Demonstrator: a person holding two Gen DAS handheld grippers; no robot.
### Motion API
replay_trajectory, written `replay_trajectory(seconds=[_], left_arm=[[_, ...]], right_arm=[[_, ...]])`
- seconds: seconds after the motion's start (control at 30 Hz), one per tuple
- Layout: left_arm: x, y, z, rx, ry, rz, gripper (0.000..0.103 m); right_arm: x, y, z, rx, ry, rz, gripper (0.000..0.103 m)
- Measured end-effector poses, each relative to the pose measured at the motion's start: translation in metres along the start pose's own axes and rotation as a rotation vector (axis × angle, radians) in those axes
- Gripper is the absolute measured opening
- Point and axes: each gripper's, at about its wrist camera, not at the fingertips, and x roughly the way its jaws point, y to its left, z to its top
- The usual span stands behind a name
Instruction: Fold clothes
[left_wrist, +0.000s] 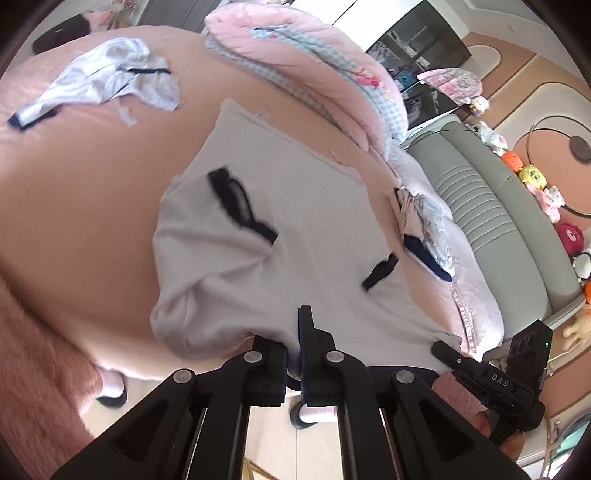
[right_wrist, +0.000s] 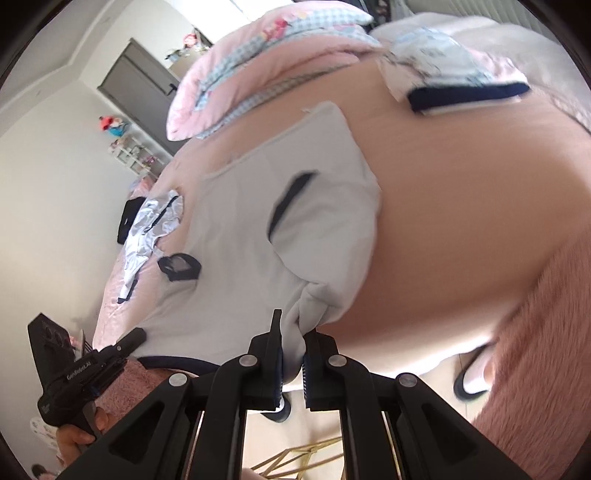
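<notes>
A pale grey garment (left_wrist: 288, 221) with navy pocket trims lies spread on the pink bed (left_wrist: 92, 192). Its near edge is lifted off the mattress. My left gripper (left_wrist: 293, 332) is shut on that edge near the middle. In the right wrist view the same garment (right_wrist: 240, 229) bunches at its near corner, where my right gripper (right_wrist: 295, 332) is shut on the cloth. The right gripper (left_wrist: 443, 349) also shows at the garment's right corner in the left wrist view. In the right wrist view the left gripper (right_wrist: 135, 338) shows at the hem.
A crumpled white-and-navy garment (left_wrist: 110, 74) lies at the far left of the bed. A folded piece with a navy band (left_wrist: 424, 229) rests by the pillow. A pink quilt (left_wrist: 314, 66) is heaped at the back. Beside a grey headboard (left_wrist: 480, 192) sit plush toys (left_wrist: 535, 177). A fluffy pink sleeve (left_wrist: 33, 350) is near.
</notes>
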Motion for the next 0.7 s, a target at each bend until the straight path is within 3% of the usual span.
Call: replay_trajectory(seconds=[0.27,0.4,0.57,0.6,0.7], left_arm=[[0.050,-0.013,0.103,0.136,-0.028,-0.033,0.003],[0.095,-0.018,0.153,0.177,-0.016,-0.008,0.003],[0.171,-0.006,0.206,0.139,0.059,0.013,0.004],[0.190,0.001,0.215,0.109,0.112,0.006,0.006],[0.228,0.019,0.230,0.044,0.228,0.033,0.012]], right_arm=[[0.032,0.024,0.100,-0.091,-0.041,0.045,0.006],[0.078,0.025,0.156,-0.076,-0.024,0.039,0.008],[0.149,0.007,0.215,0.030,0.045,0.016,0.008],[0.164,0.002,0.225,0.044,0.067,0.016,0.010],[0.214,-0.013,0.244,0.058,0.189,-0.036,0.033]])
